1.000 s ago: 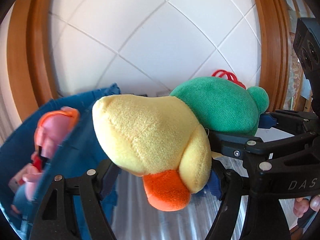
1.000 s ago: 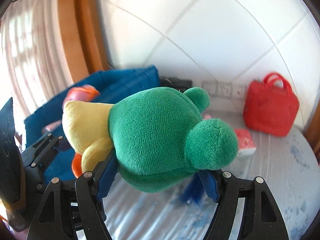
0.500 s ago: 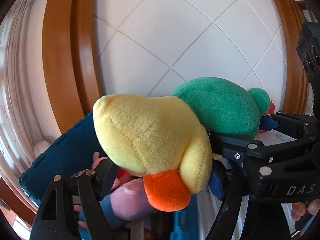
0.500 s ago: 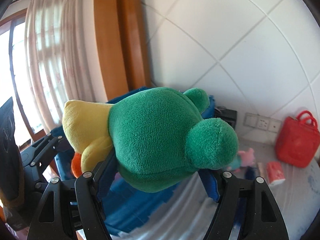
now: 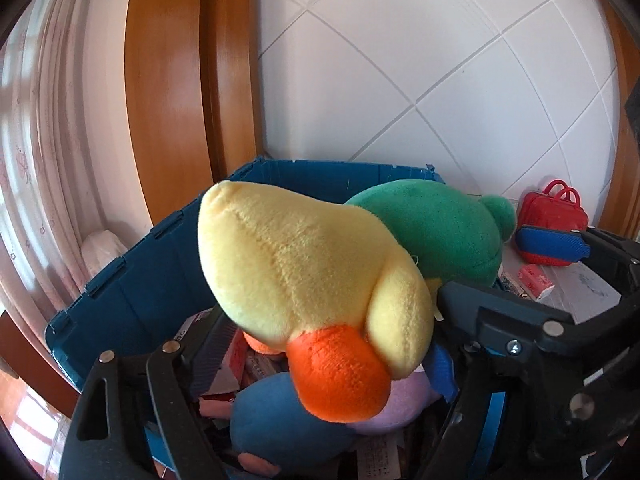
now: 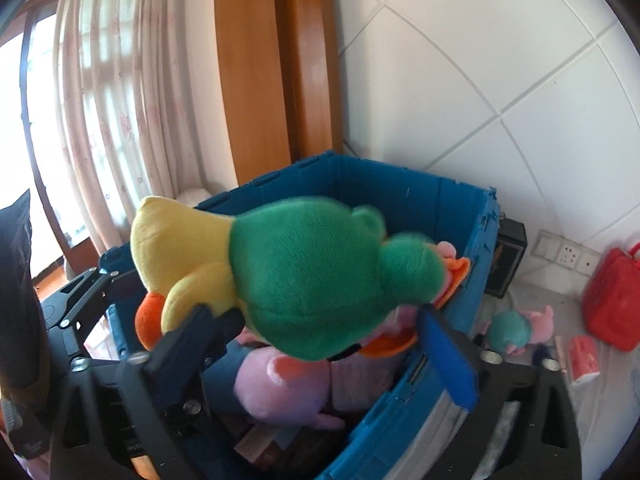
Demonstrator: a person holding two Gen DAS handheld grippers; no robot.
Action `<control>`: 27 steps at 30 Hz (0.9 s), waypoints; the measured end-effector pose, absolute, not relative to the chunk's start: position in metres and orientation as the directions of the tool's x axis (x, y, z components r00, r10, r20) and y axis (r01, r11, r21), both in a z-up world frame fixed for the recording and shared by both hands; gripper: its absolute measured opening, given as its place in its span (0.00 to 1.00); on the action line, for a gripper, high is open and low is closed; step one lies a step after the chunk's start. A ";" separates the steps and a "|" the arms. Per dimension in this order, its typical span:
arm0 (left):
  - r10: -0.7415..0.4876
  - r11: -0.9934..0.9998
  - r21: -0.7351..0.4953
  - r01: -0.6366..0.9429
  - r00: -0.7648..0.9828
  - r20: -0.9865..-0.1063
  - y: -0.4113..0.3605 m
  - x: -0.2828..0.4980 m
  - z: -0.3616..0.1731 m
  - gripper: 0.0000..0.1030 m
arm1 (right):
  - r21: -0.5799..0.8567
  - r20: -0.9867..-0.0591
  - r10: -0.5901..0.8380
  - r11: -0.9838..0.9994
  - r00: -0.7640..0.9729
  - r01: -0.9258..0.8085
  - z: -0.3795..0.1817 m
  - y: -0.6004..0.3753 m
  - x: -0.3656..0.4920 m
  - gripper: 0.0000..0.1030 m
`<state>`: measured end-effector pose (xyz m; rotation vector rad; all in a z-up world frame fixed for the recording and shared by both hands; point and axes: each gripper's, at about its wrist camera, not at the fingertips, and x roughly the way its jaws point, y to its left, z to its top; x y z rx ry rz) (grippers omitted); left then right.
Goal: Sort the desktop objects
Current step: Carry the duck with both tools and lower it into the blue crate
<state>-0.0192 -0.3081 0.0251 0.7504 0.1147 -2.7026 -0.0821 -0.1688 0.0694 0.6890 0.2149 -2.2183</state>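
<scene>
Green-and-yellow plush duck (image 6: 304, 280) sits over the blue bin (image 6: 400, 184), just above the toys already inside. Your right gripper (image 6: 312, 332) looks spread, blue pad clear of it. Left gripper (image 5: 320, 344): I cannot tell its grip. Left to sort: small plush (image 6: 516, 328), packet (image 6: 582, 360), red bag (image 6: 616, 304).

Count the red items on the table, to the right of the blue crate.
2: a red handbag at the far right, and a red packet lying just in front of it. More may be hidden.
</scene>
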 end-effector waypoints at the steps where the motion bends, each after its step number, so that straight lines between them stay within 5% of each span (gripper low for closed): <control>1: -0.286 -0.943 0.005 0.333 -0.804 -0.521 -0.308 -0.025 0.022 0.82 | 0.063 -0.543 -0.639 -0.678 -0.545 0.732 0.070 -0.167 -0.084 1.00; 27: -0.366 -0.908 0.041 0.417 -0.740 -0.564 -0.318 -0.010 0.011 0.86 | 0.025 -0.578 -0.569 -0.729 -0.585 0.684 0.053 -0.173 -0.089 1.00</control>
